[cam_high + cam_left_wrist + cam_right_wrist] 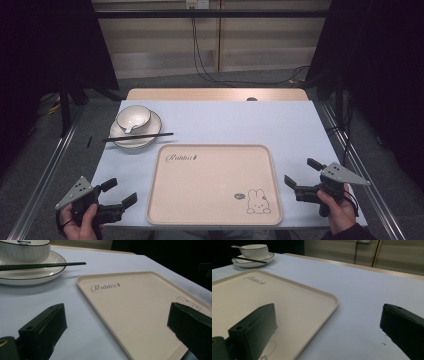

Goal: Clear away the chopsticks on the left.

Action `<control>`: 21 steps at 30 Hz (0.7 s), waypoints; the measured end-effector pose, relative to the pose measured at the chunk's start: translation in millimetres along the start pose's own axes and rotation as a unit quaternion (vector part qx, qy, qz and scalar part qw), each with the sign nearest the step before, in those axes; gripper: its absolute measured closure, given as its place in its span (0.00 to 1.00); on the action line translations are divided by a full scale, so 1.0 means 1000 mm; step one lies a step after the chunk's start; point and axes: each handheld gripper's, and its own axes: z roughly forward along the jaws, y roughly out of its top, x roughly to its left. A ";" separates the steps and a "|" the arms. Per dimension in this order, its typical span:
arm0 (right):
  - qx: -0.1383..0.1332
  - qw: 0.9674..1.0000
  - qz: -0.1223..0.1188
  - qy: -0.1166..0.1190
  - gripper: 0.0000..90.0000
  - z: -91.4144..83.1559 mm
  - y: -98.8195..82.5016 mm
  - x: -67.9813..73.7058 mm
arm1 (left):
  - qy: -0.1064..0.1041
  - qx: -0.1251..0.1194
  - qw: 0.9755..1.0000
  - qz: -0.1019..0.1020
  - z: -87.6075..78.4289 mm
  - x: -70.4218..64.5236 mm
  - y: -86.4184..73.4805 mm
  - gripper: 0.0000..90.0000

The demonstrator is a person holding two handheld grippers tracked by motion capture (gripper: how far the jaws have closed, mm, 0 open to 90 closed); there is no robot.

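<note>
Tray: cream, rectangular with rounded corners and a low raised rim. Lies flat at the near middle of the table, its near edge close to the table's near edge. Script word "Rabbit" printed at its far left corner; a small rabbit drawing at its near right corner. Nothing lies on it. In the left gripper view the tray runs between that gripper's two jaws; in the right gripper view the tray passes under the left-hand jaw.

Left gripper: held in the person's left hand at the near left corner of the table, just beside the tray's left rim. Jaws spread wide, nothing between them, not touching the tray.

Right gripper: held in the person's right hand at the near right edge of the table, just beside the tray's right rim. Jaws spread wide, nothing gripped.

Plate: white with a dark rim line, far left of the table, apart from the tray's far left corner.

Bowl: white, stands on the plate; a white spoon rests inside it.

Chopsticks: dark pair, laid across the plate's near side, tips pointing right past its rim.

Table: pale blue-white top, wooden strip along the far edge.
</note>
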 end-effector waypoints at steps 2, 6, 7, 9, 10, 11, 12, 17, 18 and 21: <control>-0.001 1.000 0.001 0.003 0.00 -0.001 0.000 0.000 | 0.003 0.001 1.000 0.002 0.000 0.000 0.000 0.02; 0.000 1.000 0.003 0.003 0.01 -0.001 0.000 0.000 | 0.000 0.001 1.000 0.004 0.000 -0.001 0.000 0.02; 0.000 1.000 0.003 0.003 0.01 -0.001 0.000 0.000 | 0.000 0.001 1.000 0.004 0.000 -0.001 0.000 0.02; -0.001 1.000 0.005 0.001 0.01 -0.001 -0.001 -0.001 | 0.004 0.002 1.000 0.006 -0.001 -0.002 0.001 0.02; -0.001 1.000 0.007 0.001 0.01 -0.001 -0.001 -0.001 | 0.004 0.002 1.000 0.005 -0.001 -0.002 0.001 0.02; -0.002 1.000 0.005 0.000 0.01 -0.001 -0.001 -0.001 | 0.002 0.002 1.000 0.004 -0.001 -0.002 0.001 0.02; -0.001 1.000 0.006 0.001 0.01 -0.001 -0.001 0.000 | 0.003 0.003 1.000 0.006 -0.001 -0.002 0.001 0.02; 0.000 1.000 0.006 0.003 0.01 -0.001 -0.001 0.000 | -0.015 0.015 1.000 0.022 0.001 -0.005 0.004 0.02; 0.000 1.000 0.006 0.002 0.01 -0.001 -0.001 0.000 | -0.016 0.016 0.999 0.029 0.002 -0.006 0.007 0.02; 0.000 1.000 0.006 0.004 0.01 0.000 -0.001 0.000 | -0.012 0.015 0.999 0.036 0.002 -0.007 0.009 0.02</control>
